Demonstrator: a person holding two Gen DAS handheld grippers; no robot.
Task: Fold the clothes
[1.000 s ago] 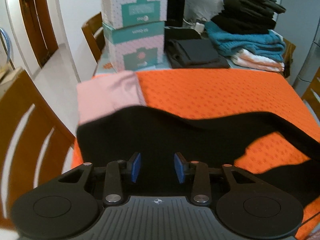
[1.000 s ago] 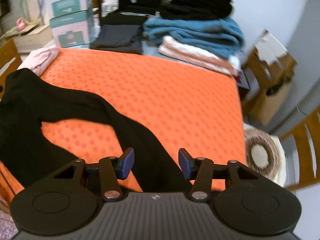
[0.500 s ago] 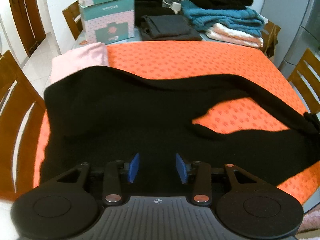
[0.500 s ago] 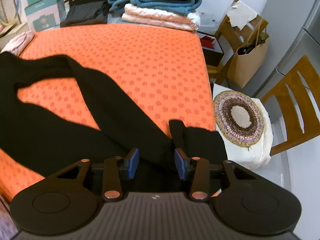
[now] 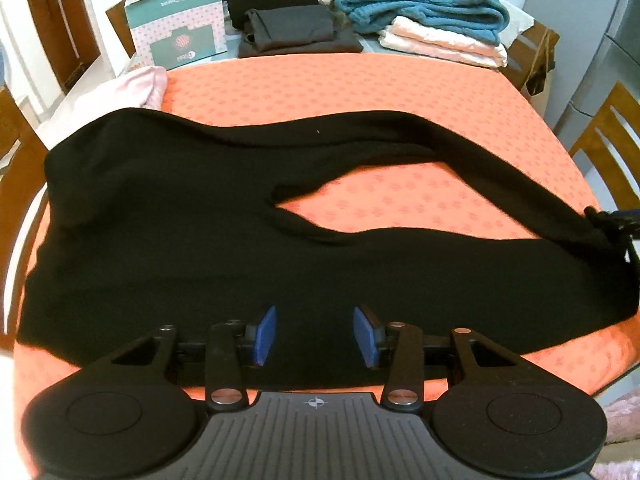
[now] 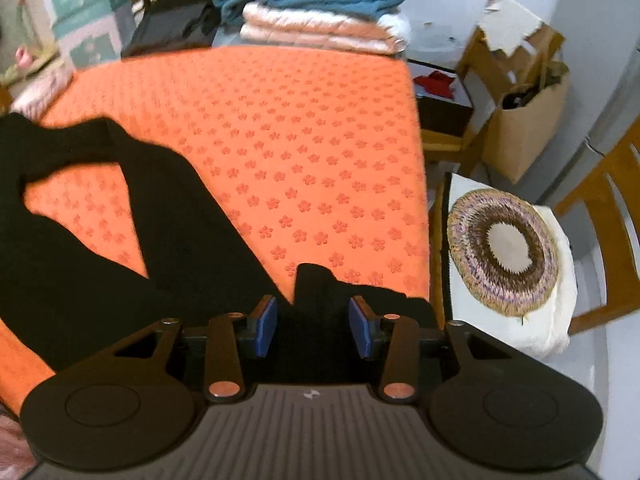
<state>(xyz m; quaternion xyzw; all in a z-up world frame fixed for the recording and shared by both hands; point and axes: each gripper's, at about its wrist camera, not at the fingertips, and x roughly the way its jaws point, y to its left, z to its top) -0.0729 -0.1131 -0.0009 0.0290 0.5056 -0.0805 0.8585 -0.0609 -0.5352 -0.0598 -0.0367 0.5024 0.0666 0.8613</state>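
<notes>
A pair of black trousers [image 5: 168,240] lies spread across the orange patterned cloth [image 5: 360,84] on the table, waist at the left, two legs running to the right with a gap between them. My left gripper [image 5: 315,336] is open just above the near edge of the trousers. In the right wrist view the trouser legs [image 6: 180,216] run towards my right gripper [image 6: 313,326], which is open over the leg ends at the table's right front corner. The right gripper also shows at the far right of the left wrist view [image 5: 624,220].
Folded clothes are stacked at the back: a teal and pink pile [image 5: 432,20], a dark folded garment [image 5: 292,28] and boxes [image 5: 176,28]. A pink garment [image 5: 136,88] lies at the back left. Wooden chairs stand left and right; one holds a woven mat [image 6: 504,248].
Both grippers have pulled back towards the table's near edge and lowered. The trousers now lie flatter and more stretched out, with the leg ends near the right corner.
</notes>
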